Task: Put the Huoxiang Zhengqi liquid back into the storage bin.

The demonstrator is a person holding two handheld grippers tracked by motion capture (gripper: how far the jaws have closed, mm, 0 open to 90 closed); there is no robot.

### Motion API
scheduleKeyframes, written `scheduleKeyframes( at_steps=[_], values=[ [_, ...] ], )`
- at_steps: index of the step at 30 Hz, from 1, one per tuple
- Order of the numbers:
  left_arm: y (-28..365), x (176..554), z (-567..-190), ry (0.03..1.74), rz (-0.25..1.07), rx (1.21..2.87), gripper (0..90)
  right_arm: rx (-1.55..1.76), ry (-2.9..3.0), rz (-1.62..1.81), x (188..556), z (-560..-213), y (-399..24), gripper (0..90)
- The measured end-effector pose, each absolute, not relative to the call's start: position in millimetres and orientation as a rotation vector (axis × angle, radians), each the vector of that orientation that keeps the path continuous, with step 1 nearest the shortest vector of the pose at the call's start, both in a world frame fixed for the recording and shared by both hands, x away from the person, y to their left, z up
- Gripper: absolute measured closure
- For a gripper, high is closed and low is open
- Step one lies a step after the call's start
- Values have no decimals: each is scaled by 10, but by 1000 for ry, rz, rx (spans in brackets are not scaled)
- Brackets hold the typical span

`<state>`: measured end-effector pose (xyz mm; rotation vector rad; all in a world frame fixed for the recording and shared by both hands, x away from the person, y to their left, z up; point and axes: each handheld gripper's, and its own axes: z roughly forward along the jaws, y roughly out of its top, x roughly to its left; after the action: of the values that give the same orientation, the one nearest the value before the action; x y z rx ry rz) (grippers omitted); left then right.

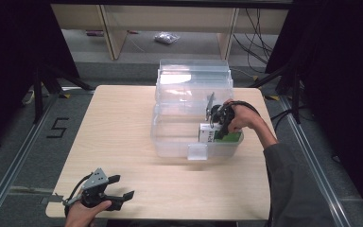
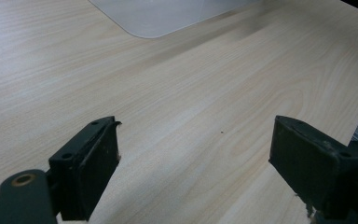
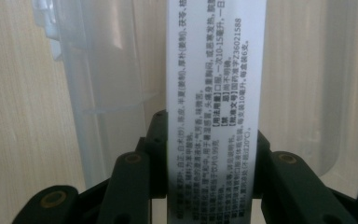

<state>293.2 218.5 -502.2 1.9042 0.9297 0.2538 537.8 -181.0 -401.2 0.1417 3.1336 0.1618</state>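
box: a white and green carton (image 1: 212, 134) with small printed text on its white face (image 3: 214, 116), most likely a medicine box; it sits inside the clear bin, toward the bin's 4 o'clock corner, low down near the floor.
right gripper: (image 1: 219, 124) reaches down into the bin from the 3 o'clock side; its black jaws pinch the carton on both narrow sides, pads pressed flat against it.
clear bin: a see-through plastic storage bin (image 1: 170, 137) at the table's 1 o'clock area, with its hinged lid (image 1: 194, 75) thrown back toward 12 o'clock and a latch tab (image 1: 197, 151) on the 6 o'clock wall.
left gripper: (image 1: 118, 189) rests at the table's 7 o'clock edge, well apart from the bin; jaws spread wide, nothing between them, bare wood ahead.
table: light wood top (image 1: 118, 123), otherwise bare; a rounded bin corner (image 2: 154, 18) shows at 12 o'clock in the left gripper view.
progress: by my reading the carton is being placed in the bin. carrying it over the wall looks done; whether it touches the bin floor i cannot tell.
left to do: set it down, release, lift the gripper clear, then perhaps close the lid.
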Motion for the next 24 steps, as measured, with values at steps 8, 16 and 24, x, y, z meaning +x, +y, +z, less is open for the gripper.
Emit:
scheduleKeyframes(
  at_steps=[8,16,24],
  values=[
    [2183,2926,-5017,936,258,1905,149,150,3131,161,5363,-4075,-1844,645],
    [2196,2932,-5020,926,263,1918,149,95,3137,136,5385,-4137,-1835,642],
    [2189,2929,-5017,928,255,1909,149,64,3148,86,5393,-4198,-1805,634]
  ],
)
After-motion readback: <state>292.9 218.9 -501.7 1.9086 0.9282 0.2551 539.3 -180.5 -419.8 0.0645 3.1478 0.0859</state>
